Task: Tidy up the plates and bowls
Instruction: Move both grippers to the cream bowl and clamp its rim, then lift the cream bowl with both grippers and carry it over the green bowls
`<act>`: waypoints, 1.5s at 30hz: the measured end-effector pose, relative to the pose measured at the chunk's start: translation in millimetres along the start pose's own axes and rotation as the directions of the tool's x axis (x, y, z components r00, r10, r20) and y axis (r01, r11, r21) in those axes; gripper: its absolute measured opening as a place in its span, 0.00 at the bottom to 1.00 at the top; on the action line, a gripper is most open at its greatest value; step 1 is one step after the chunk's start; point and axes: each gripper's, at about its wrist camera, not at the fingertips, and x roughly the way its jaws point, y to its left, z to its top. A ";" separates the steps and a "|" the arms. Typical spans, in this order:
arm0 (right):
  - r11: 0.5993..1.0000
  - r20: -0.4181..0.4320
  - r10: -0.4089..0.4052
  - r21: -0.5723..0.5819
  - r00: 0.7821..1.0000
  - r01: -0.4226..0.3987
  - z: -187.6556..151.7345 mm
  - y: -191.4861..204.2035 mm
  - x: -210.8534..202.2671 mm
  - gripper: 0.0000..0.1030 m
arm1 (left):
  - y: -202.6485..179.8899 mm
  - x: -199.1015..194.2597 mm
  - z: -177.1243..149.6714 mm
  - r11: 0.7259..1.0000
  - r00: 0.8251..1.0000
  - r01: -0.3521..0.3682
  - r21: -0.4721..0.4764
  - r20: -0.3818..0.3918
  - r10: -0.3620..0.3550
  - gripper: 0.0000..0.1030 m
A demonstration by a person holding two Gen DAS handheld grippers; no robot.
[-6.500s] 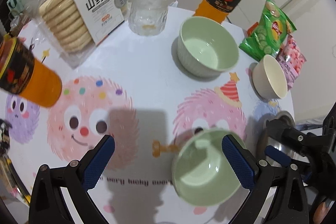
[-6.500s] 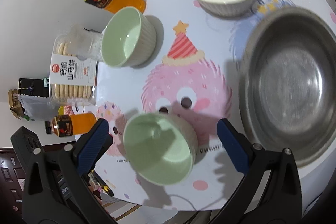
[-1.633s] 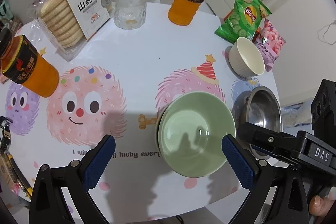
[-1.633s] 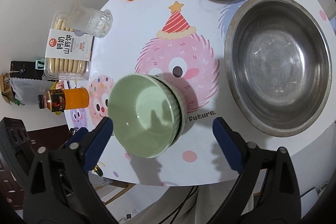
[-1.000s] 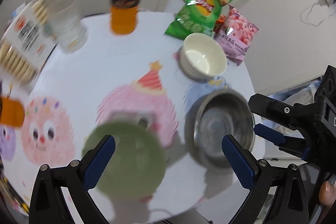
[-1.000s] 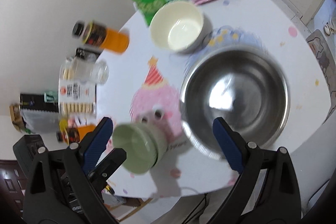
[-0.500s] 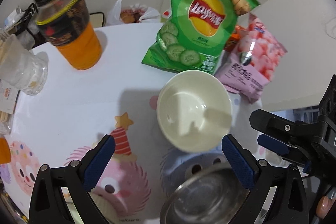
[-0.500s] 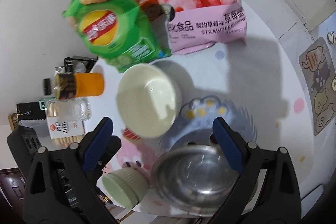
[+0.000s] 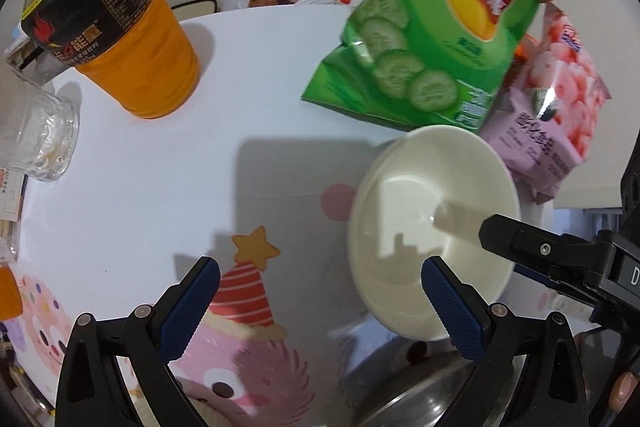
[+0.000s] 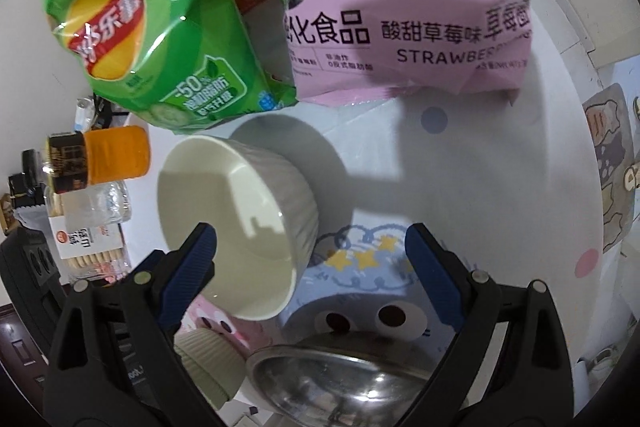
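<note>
A cream ribbed bowl (image 9: 432, 227) stands empty on the white cartoon tablecloth, just in front of the snack bags. My left gripper (image 9: 320, 307) is open and low over the table, its right finger hanging over the bowl's near rim. In the right wrist view the same cream bowl (image 10: 232, 223) sits left of centre. My right gripper (image 10: 312, 275) is open and straddles the bowl's wall, its left finger over the inside. The stacked green bowls (image 10: 208, 367) and the steel bowl (image 10: 340, 387) show at the bottom edge.
A green chip bag (image 9: 440, 27) and a pink strawberry snack bag (image 9: 560, 107) lean right behind the cream bowl. An orange drink bottle (image 9: 120, 39) and a glass (image 9: 40, 131) stand to the left. The steel bowl (image 9: 420, 387) lies close in front. The table edge (image 10: 560, 107) curves along the right.
One green bowl was set inside the other. Both grippers then left the stack, swung right past the steel bowl and came in close on the cream bowl.
</note>
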 end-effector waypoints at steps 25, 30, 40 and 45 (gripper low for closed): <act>0.983 0.001 -0.040 -0.182 0.999 0.039 -10.7 35.1 8.0 0.15 | -12.5 -3.1 2.2 0.998 0.999 0.022 0.051 0.036 -0.023 0.09; 0.980 0.020 -0.029 -0.195 0.999 0.033 -17.5 43.3 -3.7 0.15 | -8.3 -14.6 1.9 0.998 0.998 0.045 0.040 0.046 -0.046 0.09; 0.974 0.085 -0.033 -0.222 0.996 0.051 -63.8 71.1 -28.0 0.16 | 20.1 -61.7 -36.0 0.992 0.990 0.104 0.071 0.090 -0.110 0.09; 0.965 0.120 -0.036 -0.255 0.992 0.066 -104.1 98.8 -36.1 0.16 | 47.4 -96.8 -66.9 0.990 0.984 0.111 0.083 0.129 -0.121 0.09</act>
